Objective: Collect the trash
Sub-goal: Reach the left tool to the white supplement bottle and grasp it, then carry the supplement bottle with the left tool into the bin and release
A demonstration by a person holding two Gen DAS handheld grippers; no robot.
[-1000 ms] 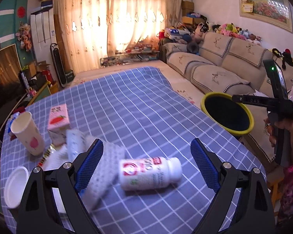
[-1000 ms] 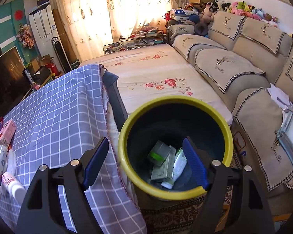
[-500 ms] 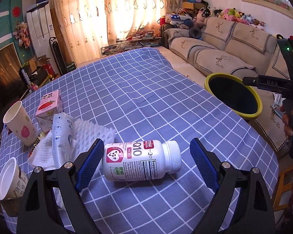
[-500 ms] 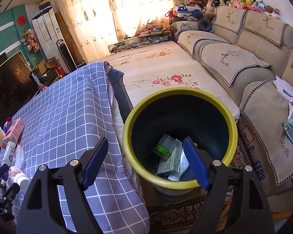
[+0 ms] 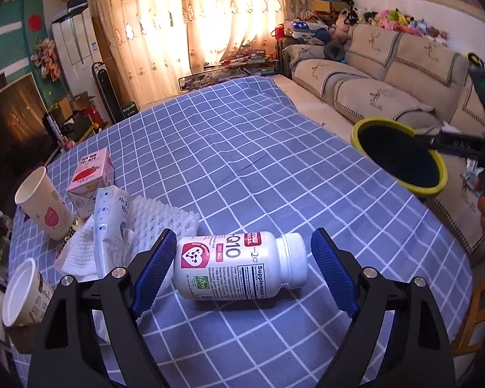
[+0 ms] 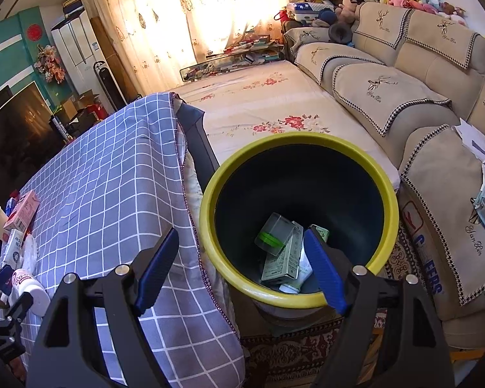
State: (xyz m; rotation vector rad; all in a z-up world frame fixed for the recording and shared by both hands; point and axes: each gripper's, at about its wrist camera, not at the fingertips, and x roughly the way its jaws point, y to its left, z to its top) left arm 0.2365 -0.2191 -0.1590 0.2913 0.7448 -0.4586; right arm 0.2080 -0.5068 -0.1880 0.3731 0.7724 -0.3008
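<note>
A white supplement bottle (image 5: pixel 242 266) lies on its side on the blue checked tablecloth (image 5: pixel 242 148), cap to the right. My left gripper (image 5: pixel 242 273) is open, its blue pads on either side of the bottle without touching it. The bottle also shows in the right wrist view (image 6: pixel 29 287). My right gripper (image 6: pixel 239 266) is open and empty, above the near rim of the yellow-rimmed trash bin (image 6: pixel 384 190). The bin (image 5: pixel 436 190) stands beside the table's right edge and holds cartons and a clear box (image 6: pixel 274 237).
Left of the bottle lie a white foam net (image 5: pixel 158 223), a white carton (image 5: pixel 108 216), a pink carton (image 5: pixel 90 174), a paper cup (image 5: pixel 43 203) and a second cup (image 5: pixel 22 294). A sofa (image 6: pixel 404 97) and a floral-covered surface (image 6: pixel 258 103) lie beyond the bin.
My left gripper has come closer to the bottle, which now sits between its open pads. The right gripper has drifted slightly back over the bin's near rim.
</note>
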